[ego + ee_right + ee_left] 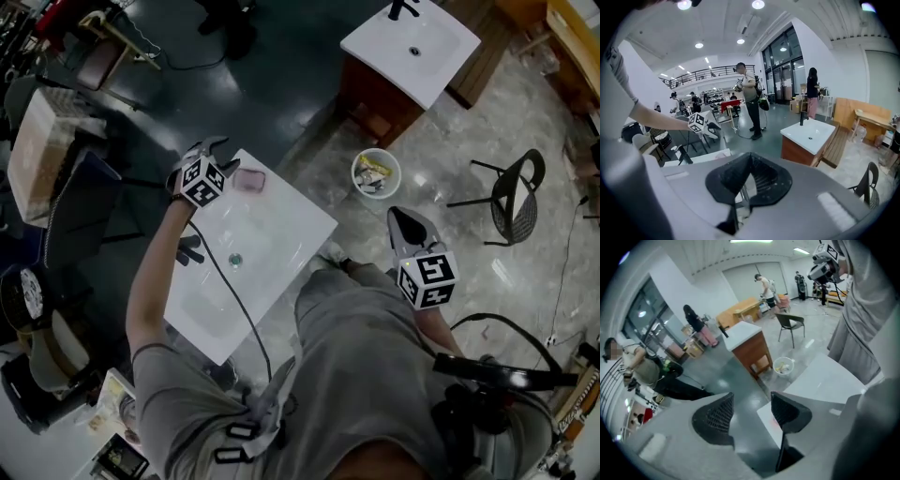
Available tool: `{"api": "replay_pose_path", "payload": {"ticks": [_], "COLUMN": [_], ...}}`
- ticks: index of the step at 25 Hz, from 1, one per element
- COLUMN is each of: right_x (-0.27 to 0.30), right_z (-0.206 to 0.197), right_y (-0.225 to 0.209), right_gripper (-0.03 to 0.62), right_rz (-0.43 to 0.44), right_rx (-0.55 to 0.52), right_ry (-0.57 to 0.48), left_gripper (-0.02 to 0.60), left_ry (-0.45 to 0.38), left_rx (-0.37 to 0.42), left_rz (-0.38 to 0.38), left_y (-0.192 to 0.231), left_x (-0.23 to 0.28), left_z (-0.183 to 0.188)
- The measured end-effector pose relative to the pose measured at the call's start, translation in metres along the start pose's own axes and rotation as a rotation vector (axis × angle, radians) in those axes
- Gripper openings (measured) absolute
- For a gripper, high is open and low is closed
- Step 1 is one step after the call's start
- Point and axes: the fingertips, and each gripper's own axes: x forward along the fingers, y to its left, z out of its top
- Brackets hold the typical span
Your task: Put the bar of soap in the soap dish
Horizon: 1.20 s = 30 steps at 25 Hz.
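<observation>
A pink bar of soap [250, 180] lies in a small soap dish [262, 187] at the far corner of the white sink top [281, 234]. My left gripper [221, 156] hangs just left of the dish, lifted off it, jaws open with nothing between them. In the left gripper view its jaws [750, 414] stand wide apart over the dark floor, with the sink corner [765, 420] by the right jaw. My right gripper [397, 217] is held off to the right over the stone floor, away from the sink. Its jaws [749, 157] meet at the tips and hold nothing.
A black faucet [190, 251] and a drain [235, 260] sit in the sink. A white bin [376, 173] stands on the floor beside it, a black chair [514, 197] to the right, and a second sink cabinet [412, 47] beyond. People stand in the background.
</observation>
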Motion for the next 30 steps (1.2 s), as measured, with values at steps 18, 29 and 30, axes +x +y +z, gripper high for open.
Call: {"api": "replay_pose_path", "payload": {"ticks": [18,29,30], "right_x": [0.05,0.072,0.071], "right_z": [0.132,0.152,0.151], "right_y": [0.067,0.231,0.242], "right_gripper": [0.003,0.003,0.003], "right_rz": [0.27,0.607,0.63], "right_rx": [-0.199,-0.282,-0.282], "right_ry": [-0.222,-0.227,-0.223], "left_gripper": [0.25,0.25,0.25], "left_ry": [-0.486,-0.547,-0.542], "left_rx": [-0.719,-1.024,-1.038], "left_rz": [0.789,1.233,1.249], "left_y": [0.015,-0.124,-0.133], "left_x": [-0.334,-0.471,-0.476], "left_z": [0.046,-0.011,-0.016]}}
